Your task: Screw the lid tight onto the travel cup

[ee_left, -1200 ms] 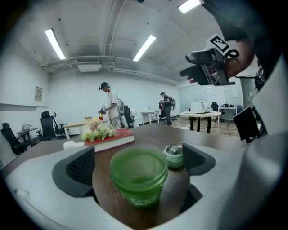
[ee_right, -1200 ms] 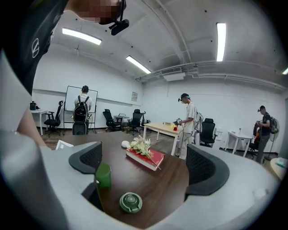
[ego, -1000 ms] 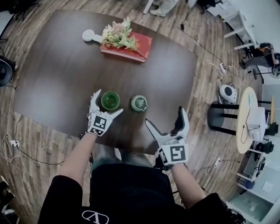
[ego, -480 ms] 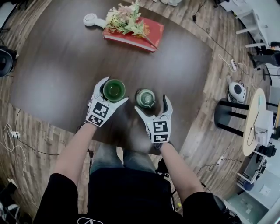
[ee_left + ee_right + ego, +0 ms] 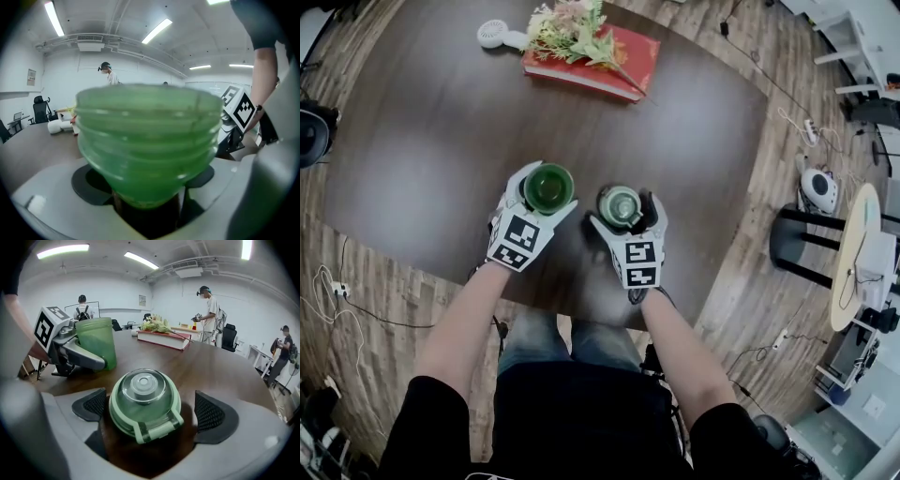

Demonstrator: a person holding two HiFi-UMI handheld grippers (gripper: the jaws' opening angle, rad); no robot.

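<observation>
A translucent green travel cup point(image 5: 549, 185) stands open and upright on the dark wooden table point(image 5: 422, 159). My left gripper point(image 5: 549, 189) straddles it. Its jaws are closing with the cup point(image 5: 147, 140) between them, and I see no firm contact from the pads point(image 5: 90, 185). To the cup's right, the green lid point(image 5: 621, 205) with a clear dome lies flat on the table. My right gripper point(image 5: 624, 212) is open around it. In the right gripper view the lid point(image 5: 144, 401) sits between the two pads point(image 5: 213, 416), with a gap on each side.
A red book point(image 5: 605, 73) with a bunch of flowers point(image 5: 570, 23) on it lies at the table's far side, beside a small white fan point(image 5: 492, 35). The table's near edge runs just behind both grippers. A round side table point(image 5: 853, 253) stands on the floor to the right.
Both grippers moved forward. The left one came around the cup and its jaws narrowed. The right one swung left from the table's front edge until its jaws straddled the lid.
</observation>
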